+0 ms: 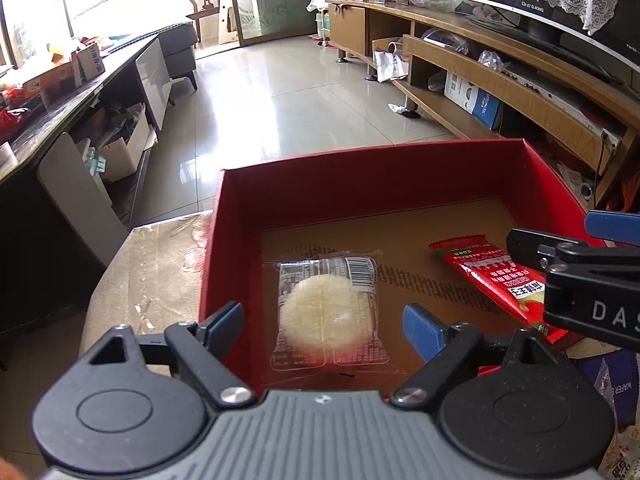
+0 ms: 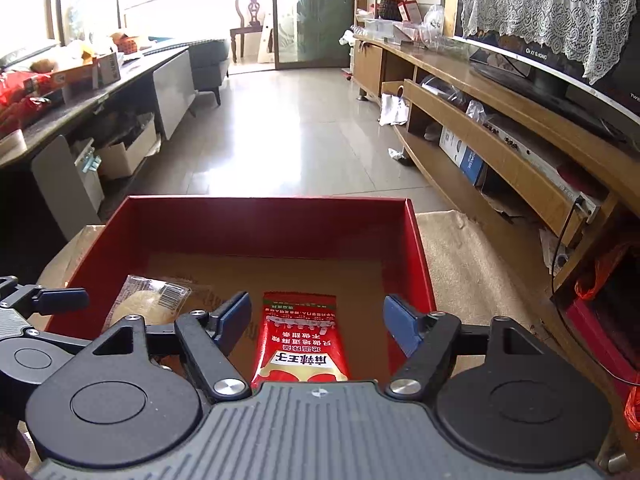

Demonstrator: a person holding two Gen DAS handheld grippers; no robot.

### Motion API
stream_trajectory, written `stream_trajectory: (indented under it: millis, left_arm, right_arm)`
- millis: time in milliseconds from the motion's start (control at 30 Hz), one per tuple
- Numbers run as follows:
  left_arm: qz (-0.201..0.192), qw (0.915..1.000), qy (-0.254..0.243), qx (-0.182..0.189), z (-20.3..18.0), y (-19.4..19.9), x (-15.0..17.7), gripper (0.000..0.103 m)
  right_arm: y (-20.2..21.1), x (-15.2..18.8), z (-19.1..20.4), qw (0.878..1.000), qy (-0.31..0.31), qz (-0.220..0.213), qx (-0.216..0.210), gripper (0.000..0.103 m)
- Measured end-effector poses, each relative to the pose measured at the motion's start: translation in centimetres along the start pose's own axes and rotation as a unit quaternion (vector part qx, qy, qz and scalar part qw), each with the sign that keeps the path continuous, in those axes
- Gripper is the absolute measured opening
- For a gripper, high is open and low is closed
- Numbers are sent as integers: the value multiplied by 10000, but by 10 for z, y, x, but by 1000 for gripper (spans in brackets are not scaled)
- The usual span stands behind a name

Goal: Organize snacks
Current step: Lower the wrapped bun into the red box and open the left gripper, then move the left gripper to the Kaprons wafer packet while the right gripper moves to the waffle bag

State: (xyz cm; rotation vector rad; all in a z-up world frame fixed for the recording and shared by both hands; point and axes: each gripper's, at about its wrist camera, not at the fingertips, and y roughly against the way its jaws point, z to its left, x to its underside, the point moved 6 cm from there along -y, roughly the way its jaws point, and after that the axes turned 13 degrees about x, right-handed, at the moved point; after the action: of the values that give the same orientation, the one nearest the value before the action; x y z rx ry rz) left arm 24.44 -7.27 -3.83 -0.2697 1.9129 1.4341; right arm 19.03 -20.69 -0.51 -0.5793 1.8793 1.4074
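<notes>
A red box (image 1: 360, 168) with a brown cardboard floor stands on the table. Two snacks lie flat in it. One is a pale round cake in a clear wrapper (image 1: 328, 312), on the left. The other is a long red packet (image 1: 492, 276), on the right. My left gripper (image 1: 324, 320) is open above the cake, with its blue pads apart on either side of it. In the right wrist view my right gripper (image 2: 318, 312) is open over the red packet (image 2: 300, 340) without touching it. The cake (image 2: 148, 304) shows there at the left.
The box sits on a table with a floral cloth under plastic (image 1: 160, 272). A dark wafer bag (image 1: 612, 384) lies by the box's near right corner. A wooden TV stand (image 1: 500, 92) runs along the right and a cluttered dark cabinet (image 1: 80, 92) along the left, with tiled floor between.
</notes>
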Motion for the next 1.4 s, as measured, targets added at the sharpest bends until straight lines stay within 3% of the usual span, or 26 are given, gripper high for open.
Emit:
stream_trajectory:
  millis: [733,1400]
  left_arm:
    - [-219,9997,-30,-55,-11,64,30,85]
    - [-26,9999,142,68,-6,100,78,85]
  right_arm:
    - [66,25,-9,9999,23,-137,96,79]
    - [108,56,-2,9999,-53,-74,-62,79]
